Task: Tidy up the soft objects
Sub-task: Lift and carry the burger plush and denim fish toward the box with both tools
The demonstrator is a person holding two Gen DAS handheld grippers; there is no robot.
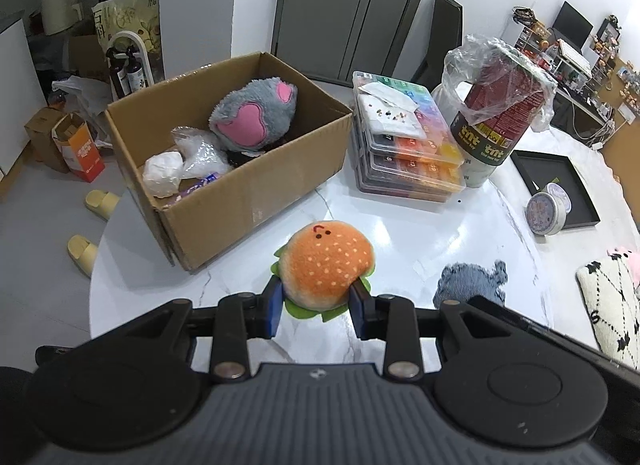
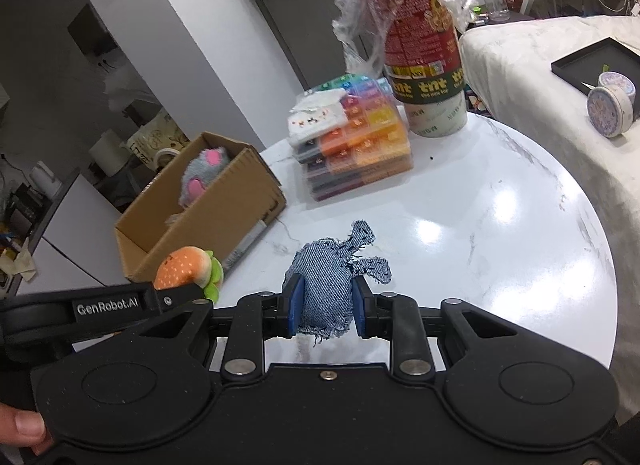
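My left gripper (image 1: 318,305) is shut on a plush hamburger (image 1: 326,267), orange bun with green felt lettuce, held above the white marble table (image 1: 400,233). The same hamburger (image 2: 188,271) shows at the left of the right wrist view. My right gripper (image 2: 326,307) is shut on a frayed blue denim toy (image 2: 328,281), also lifted over the table; the denim toy (image 1: 472,279) appears low right in the left wrist view. An open cardboard box (image 1: 248,193) stands at the table's left edge, holding a grey and pink plush (image 1: 254,117) and white plastic-wrapped items (image 1: 180,165).
Stacked clear organizer cases (image 1: 404,145) with coloured contents sit behind the hamburger, beside a red canister in a plastic bag (image 1: 500,105). A black tray (image 1: 556,185) and a round tin (image 1: 546,211) lie right. A black-and-white fuzzy item (image 1: 608,305) sits far right. Slippers (image 1: 100,201) lie on the floor.
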